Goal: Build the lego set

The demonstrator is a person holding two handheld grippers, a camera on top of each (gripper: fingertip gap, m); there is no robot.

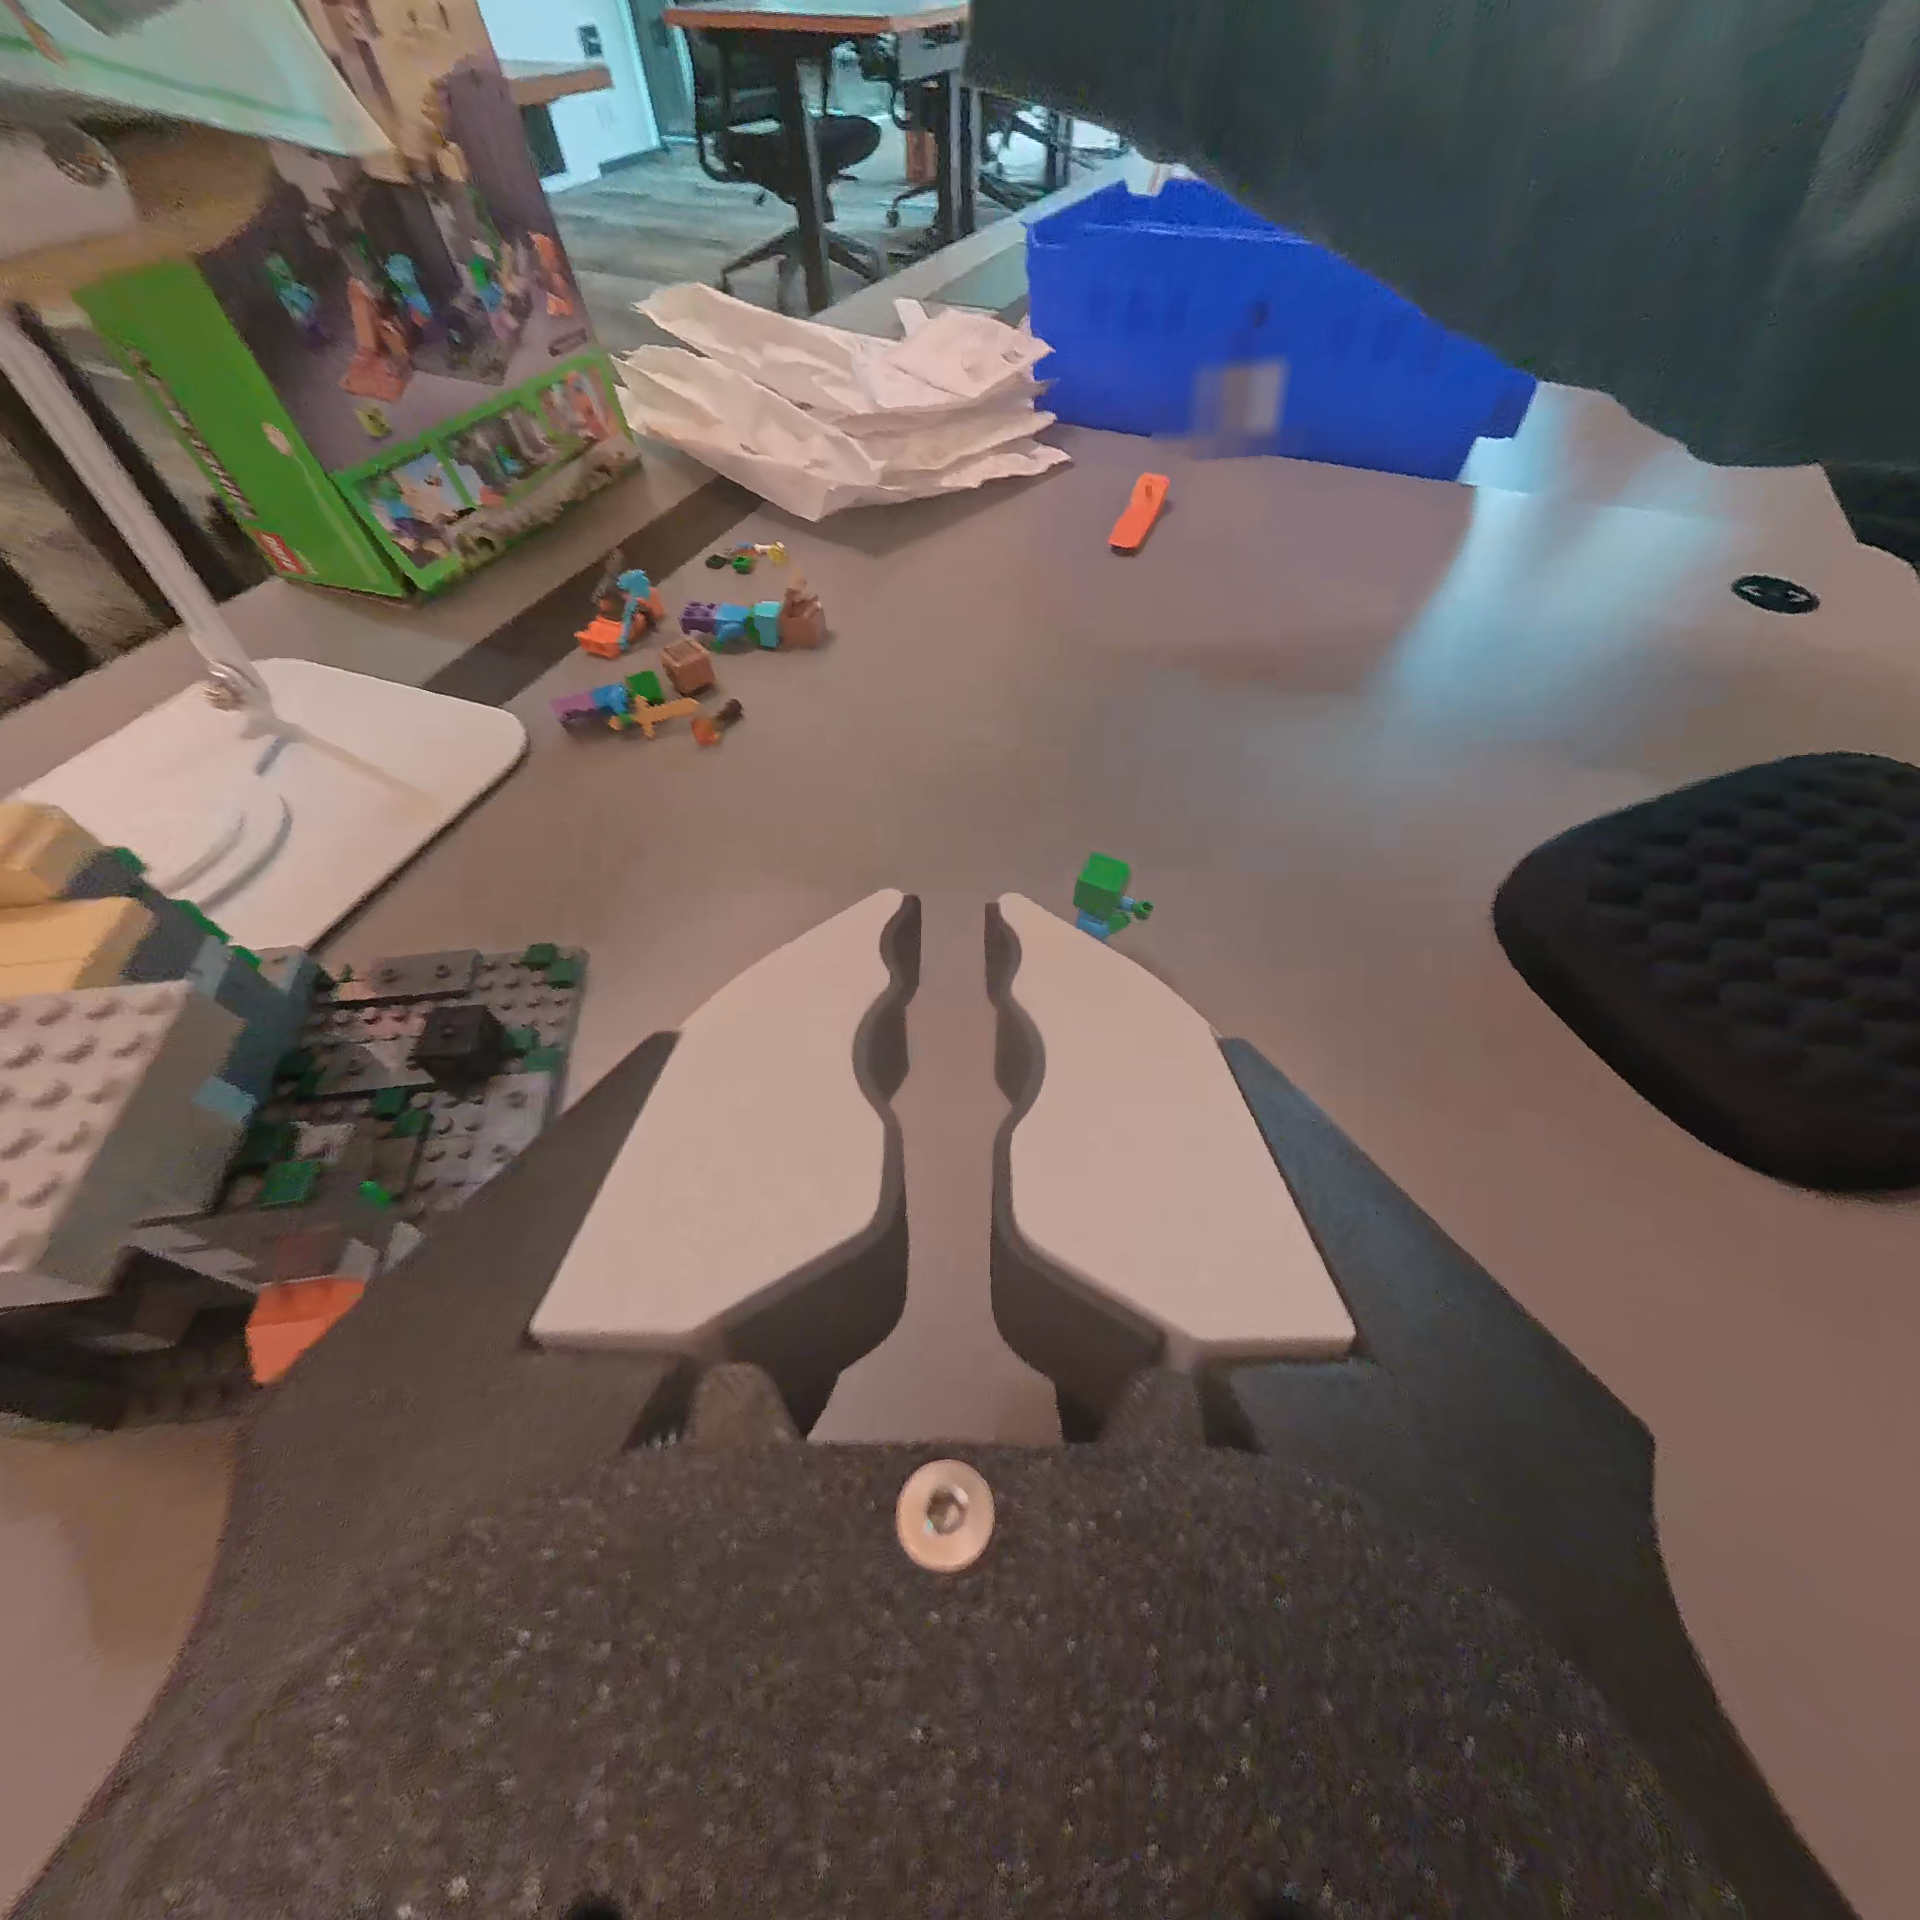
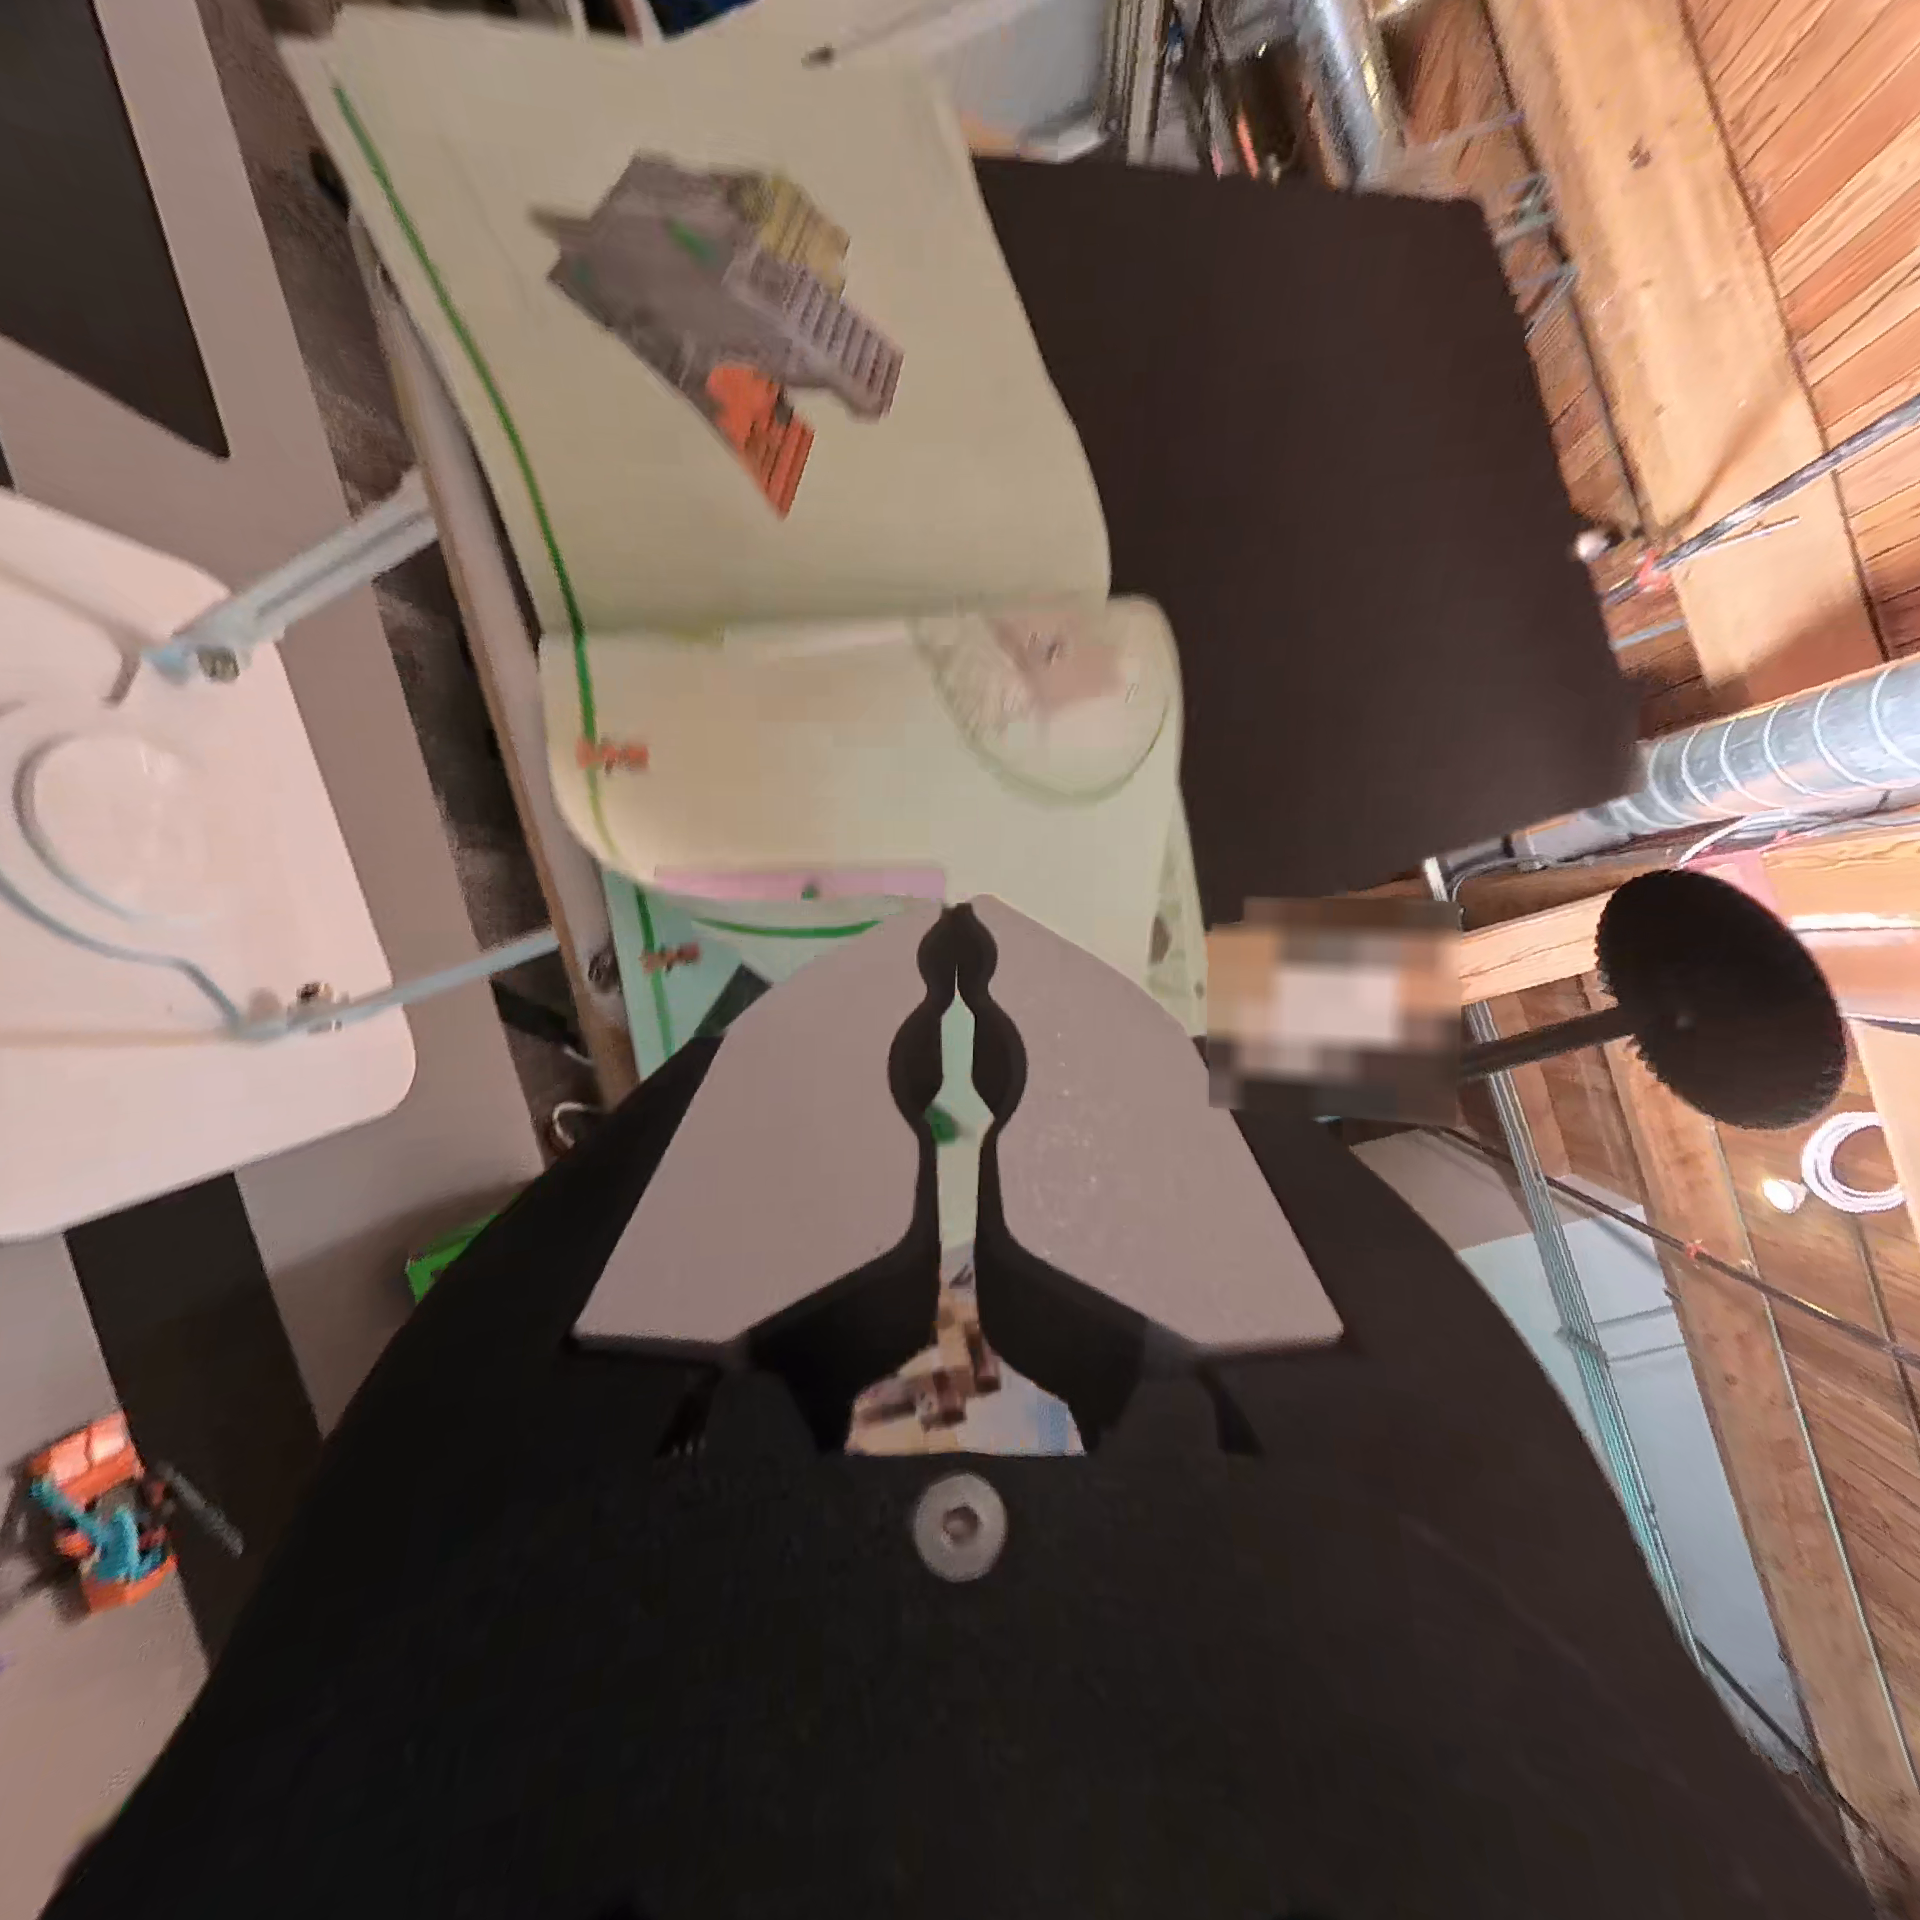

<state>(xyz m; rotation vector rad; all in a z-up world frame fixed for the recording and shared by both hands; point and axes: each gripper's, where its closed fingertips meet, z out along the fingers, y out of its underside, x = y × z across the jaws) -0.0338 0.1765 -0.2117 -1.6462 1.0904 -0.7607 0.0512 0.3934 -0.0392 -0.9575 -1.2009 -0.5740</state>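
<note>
My left gripper (image 1: 953,904) hovers low over the grey table (image 1: 1143,727), its fingers a little apart with nothing between them. A small green-headed toy figure (image 1: 1103,894) stands on the table just right of its right fingertip (image 1: 1023,914), not touching it. A grey and green brick build (image 1: 312,1091) sits close to its left. My right gripper (image 2: 961,912) is shut, its tips pinched on the lower edge of a curled page (image 2: 831,748) of the open instruction booklet (image 2: 727,312), which is held up on a stand.
Loose coloured brick pieces (image 1: 686,644) lie mid-table before a green toy box (image 1: 395,364). White paper bags (image 1: 842,395), a blue bin (image 1: 1247,332) and an orange tool (image 1: 1140,511) lie farther back. A black pad (image 1: 1745,966) is at right, a white stand base (image 1: 312,769) at left. The gap from one gripper's tips to the other's is roughly 30 cm.
</note>
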